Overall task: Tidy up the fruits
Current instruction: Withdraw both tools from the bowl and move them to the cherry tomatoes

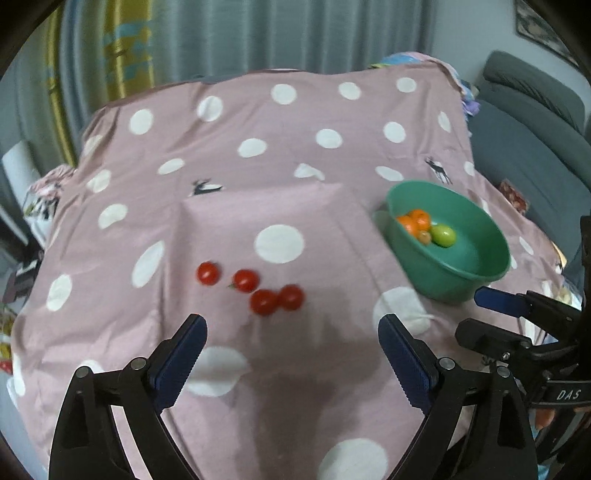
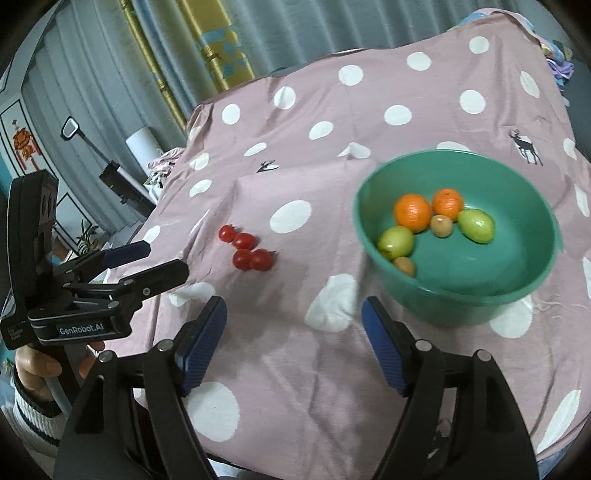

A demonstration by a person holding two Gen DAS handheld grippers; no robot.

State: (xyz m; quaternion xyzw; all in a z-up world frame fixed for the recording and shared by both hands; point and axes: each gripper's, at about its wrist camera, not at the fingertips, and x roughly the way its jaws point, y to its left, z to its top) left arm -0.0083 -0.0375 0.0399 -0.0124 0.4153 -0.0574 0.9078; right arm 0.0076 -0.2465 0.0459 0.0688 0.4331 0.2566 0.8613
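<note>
both claws, left claw (image 1: 291,330) and right claw (image 2: 293,312), hang open and empty. four cherry tomatoes (image 1: 251,288) sit left of the green bowl (image 2: 458,295), probably next to go in with the rest.

A pink polka-dot cloth (image 1: 280,122) lies before grey curtains (image 1: 236,33).

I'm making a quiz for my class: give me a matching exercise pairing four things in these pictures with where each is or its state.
Column one:
1 four red cherry tomatoes
2 two round orange tangerines
3 green plastic bowl
4 left hand-held gripper

Column two:
A in the bowl
B open, empty
C loose on the dotted pink cloth
D holds fruit

Pairs: 1-C, 2-A, 3-D, 4-B
</note>
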